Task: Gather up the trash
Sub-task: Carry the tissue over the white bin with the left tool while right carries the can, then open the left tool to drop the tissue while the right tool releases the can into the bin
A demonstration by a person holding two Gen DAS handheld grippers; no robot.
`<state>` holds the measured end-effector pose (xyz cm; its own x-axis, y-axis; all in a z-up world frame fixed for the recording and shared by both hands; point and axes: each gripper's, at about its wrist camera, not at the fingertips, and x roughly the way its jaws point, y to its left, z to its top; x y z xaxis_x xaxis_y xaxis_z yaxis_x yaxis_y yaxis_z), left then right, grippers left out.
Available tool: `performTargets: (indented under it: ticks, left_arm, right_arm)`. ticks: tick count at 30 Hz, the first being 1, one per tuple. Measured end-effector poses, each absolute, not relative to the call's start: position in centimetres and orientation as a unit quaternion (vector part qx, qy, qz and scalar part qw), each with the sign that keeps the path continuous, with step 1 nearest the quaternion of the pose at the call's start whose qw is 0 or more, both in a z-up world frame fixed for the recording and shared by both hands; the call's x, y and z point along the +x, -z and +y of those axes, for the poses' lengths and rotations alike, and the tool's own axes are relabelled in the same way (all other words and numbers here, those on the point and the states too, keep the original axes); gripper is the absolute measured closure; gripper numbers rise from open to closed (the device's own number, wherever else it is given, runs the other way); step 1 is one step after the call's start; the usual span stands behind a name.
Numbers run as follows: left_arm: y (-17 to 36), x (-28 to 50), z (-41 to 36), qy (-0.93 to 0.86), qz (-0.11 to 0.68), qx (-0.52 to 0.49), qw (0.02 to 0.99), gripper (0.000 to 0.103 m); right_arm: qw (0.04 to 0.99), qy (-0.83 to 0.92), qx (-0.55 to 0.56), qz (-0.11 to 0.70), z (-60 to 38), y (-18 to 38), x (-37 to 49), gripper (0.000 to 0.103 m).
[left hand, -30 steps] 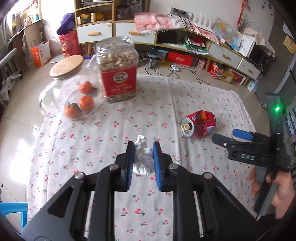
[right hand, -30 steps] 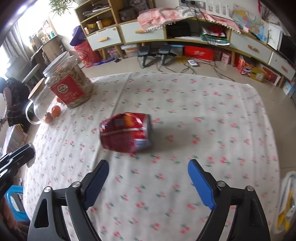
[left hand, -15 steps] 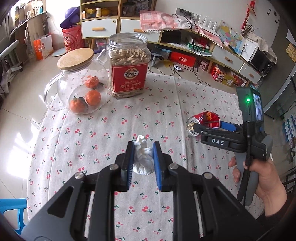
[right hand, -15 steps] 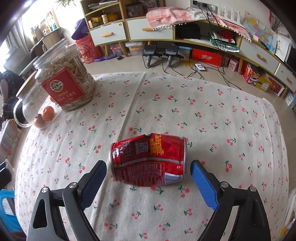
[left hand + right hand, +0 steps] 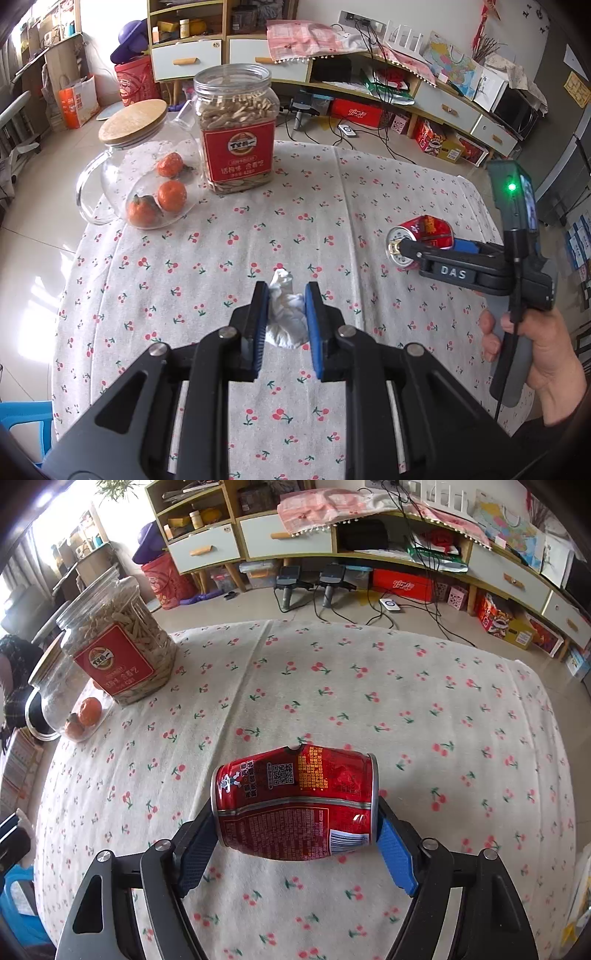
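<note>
1. We saw the worktop (image 5: pixel 369 672) under a pale cloth printed with small red cherries, creased along a fold running toward the far edge.
2. Our left hand-held gripper (image 5: pixel 284 310) had its blue pads pressed in on a crumpled white tissue (image 5: pixel 286 317), which sat low over the cloth near the front edge of the worktop.
3. Our right hand-held gripper (image 5: pixel 295 834) had just been drawing its jaws in, and the dented red can (image 5: pixel 295 801) lay on its side between them, a pad against each end.
4. In the left wrist view that can (image 5: pixel 424 236) sat toward the right side of the worktop, well apart from the tissue, with a hand (image 5: pixel 535 354) gripping the tool's handle.
5. At the far left corner stood a clear plastic jar (image 5: pixel 236 129) with a red label, full of pale seeds, lid off.
6. Just beside it stood a glass jug (image 5: pixel 144 173) with a wooden lid, holding three small oranges (image 5: pixel 171 195).
7. Beyond the worktop we saw tiled floor, a long low cabinet (image 5: pixel 288 542) with white drawers, cables trailing across the floor, and a red bucket (image 5: pixel 135 85) by the shelves.
</note>
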<state>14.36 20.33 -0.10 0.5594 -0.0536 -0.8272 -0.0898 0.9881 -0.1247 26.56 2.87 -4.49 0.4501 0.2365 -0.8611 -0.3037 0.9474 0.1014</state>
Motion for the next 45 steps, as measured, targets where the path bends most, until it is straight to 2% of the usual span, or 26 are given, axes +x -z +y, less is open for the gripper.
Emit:
performTargets:
  ticks: [8,27,38,45]
  left_arm:
    - [-0.1,13.7,17.7,0.007,0.465,-0.056,0.883,0.081]
    - [-0.2,13.4,6.6,0.087,0.457,0.001,0.885,0.081]
    - [1.2,14.4,-5.0,0.173,0.463,0.040,0.869,0.081]
    - [3.5,15.5,-16.0,0.249,0.477,0.055,0.841,0.081]
  right_arm:
    - [0.859,-0.147,-0.038,0.489,-2.0,2.3,23.4,0.023]
    - [0.871,-0.064,0.011,0.488,-21.0,-0.6,17.2,0.023]
    - [0.867,0.011,0.115,0.485,-36.1,-0.3,15.3,0.023]
    - [0.857,0.048,0.164,0.486,-44.1,1.6,13.1,0.023]
